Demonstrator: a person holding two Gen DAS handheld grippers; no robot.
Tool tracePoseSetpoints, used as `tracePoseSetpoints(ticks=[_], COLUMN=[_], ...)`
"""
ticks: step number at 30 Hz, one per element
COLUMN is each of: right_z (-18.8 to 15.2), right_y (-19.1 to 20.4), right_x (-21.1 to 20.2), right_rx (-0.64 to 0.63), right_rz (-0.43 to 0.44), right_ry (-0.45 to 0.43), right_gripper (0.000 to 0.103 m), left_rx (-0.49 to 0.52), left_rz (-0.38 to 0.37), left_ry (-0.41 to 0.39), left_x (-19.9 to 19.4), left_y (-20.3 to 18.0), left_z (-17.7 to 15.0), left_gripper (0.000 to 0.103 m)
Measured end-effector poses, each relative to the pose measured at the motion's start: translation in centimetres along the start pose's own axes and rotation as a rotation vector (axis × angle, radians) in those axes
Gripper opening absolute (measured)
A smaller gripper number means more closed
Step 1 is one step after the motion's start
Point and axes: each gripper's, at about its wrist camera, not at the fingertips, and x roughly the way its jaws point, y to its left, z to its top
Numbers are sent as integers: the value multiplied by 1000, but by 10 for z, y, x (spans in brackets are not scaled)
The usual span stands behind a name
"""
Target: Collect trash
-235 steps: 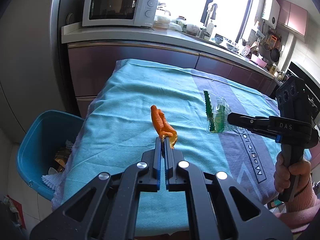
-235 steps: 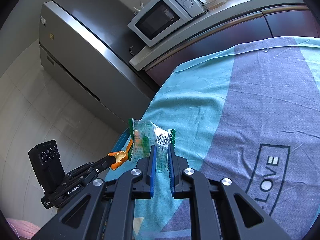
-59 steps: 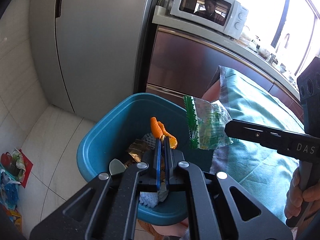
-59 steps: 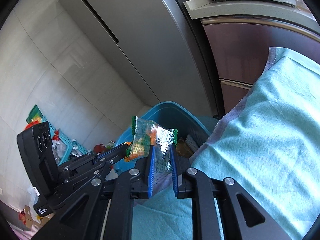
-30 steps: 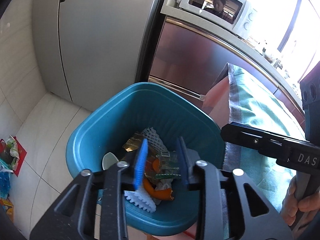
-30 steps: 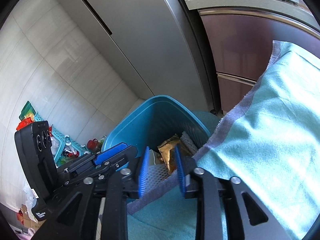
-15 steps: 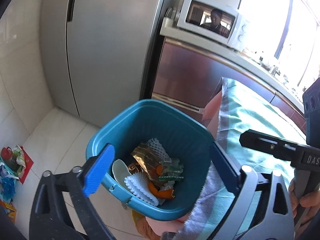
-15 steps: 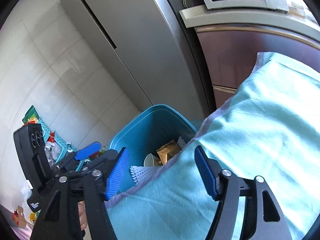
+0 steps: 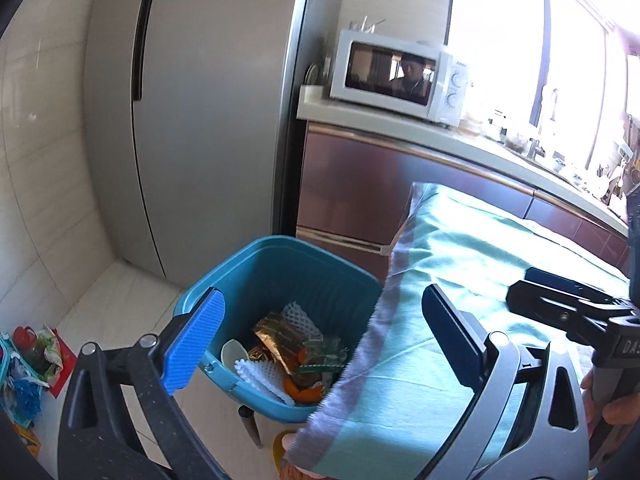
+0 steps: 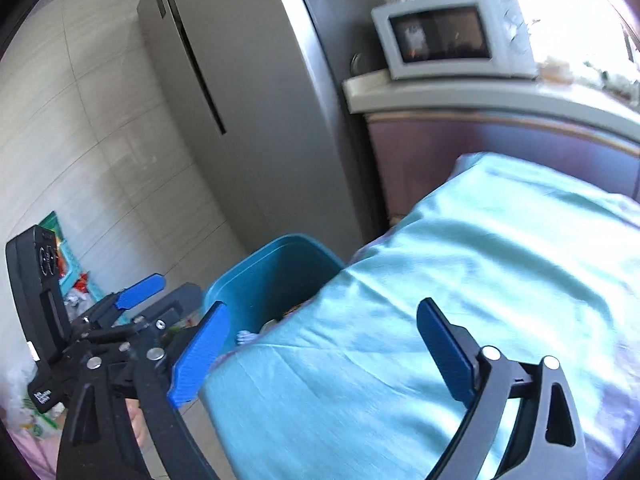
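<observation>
Teal plastic bin (image 9: 280, 264) beside the tabletop (image 9: 472, 280) is holding the orange peel (image 9: 298, 390) and green wrapper (image 9: 322, 356) I am collecting, while my left tool (image 9: 320, 344) and right tool (image 10: 320, 352), jaws having just been opening, are gaping empty, nothing visibly left.

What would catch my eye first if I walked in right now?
Probably the blue bin on the floor beside the cloth-covered table, holding orange peel, a green wrapper and white foam netting. Then the left gripper, open and empty above it, and the white microwave on the counter behind.
</observation>
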Motion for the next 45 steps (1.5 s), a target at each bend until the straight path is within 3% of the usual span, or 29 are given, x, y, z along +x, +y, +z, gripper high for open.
tracePoseSetpoints(ticks=[8,19,25,45], right_z=[-18,-40,-53,-70], right_y=[-12,-29,-35,-46], right_x=[-58,-108,-130,-165], right_rx=[-37,-25,-4,22], right_rz=[-176,-327,-377,-460], right_ry=[-164,-266,-311,-371], right_gripper=[96,96,96,96], left_rx=[56,76,102,178], left_rz=[-21,-88,-73,-101], left_ry=[-106,-126,-180,-220], left_x=[-26,-34,-45,-61], left_y=[-40,-83,-105,-146], left_z=[1,-2,-8,-17], left_gripper=[97,97,97,97])
